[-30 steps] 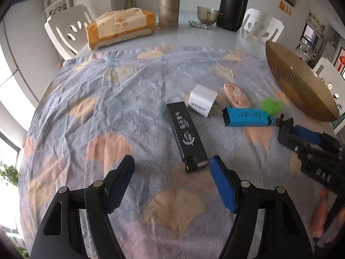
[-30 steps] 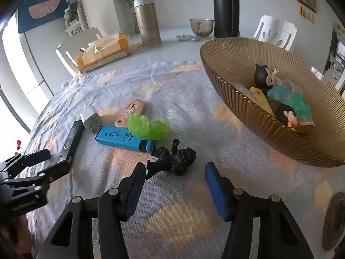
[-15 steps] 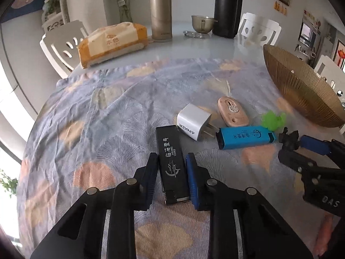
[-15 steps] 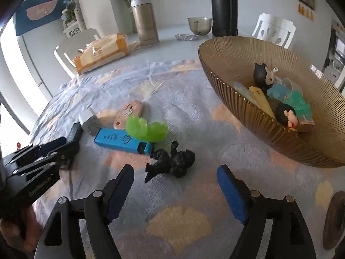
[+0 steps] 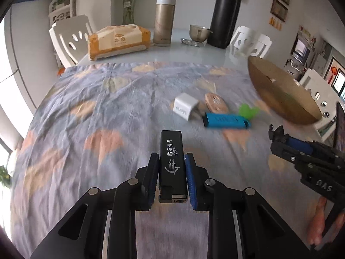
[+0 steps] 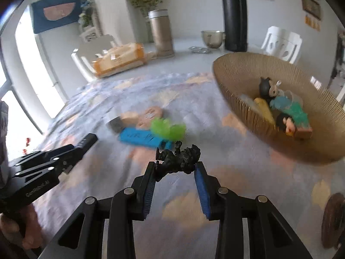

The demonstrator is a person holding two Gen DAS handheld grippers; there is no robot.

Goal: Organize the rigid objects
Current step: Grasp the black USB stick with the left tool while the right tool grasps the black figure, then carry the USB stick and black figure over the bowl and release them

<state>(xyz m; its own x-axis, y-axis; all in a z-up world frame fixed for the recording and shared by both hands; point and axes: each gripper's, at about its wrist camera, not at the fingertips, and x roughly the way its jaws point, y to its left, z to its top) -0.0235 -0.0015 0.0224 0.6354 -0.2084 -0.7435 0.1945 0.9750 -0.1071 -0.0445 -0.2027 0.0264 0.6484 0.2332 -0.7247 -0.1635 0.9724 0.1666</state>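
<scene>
My left gripper is shut on a black stick-shaped device with white lettering, gripped near its lower end and pointing away from me. The right gripper has a small black figurine between its fingertips. Its jaws are closing and both pads touch the figurine. On the patterned cloth lie a white charger, a pink oval piece, a blue lighter-like box and a green toy. The woven bowl at the right holds several toys.
At the table's far side stand a tissue pack, a gold thermos, a black flask and a small metal bowl. White chairs ring the table. A dark round object lies at the right edge.
The left jaws closed on the black stick, which now sits raised off the cloth. The right jaws first widened, then closed in onto the black figurine.
</scene>
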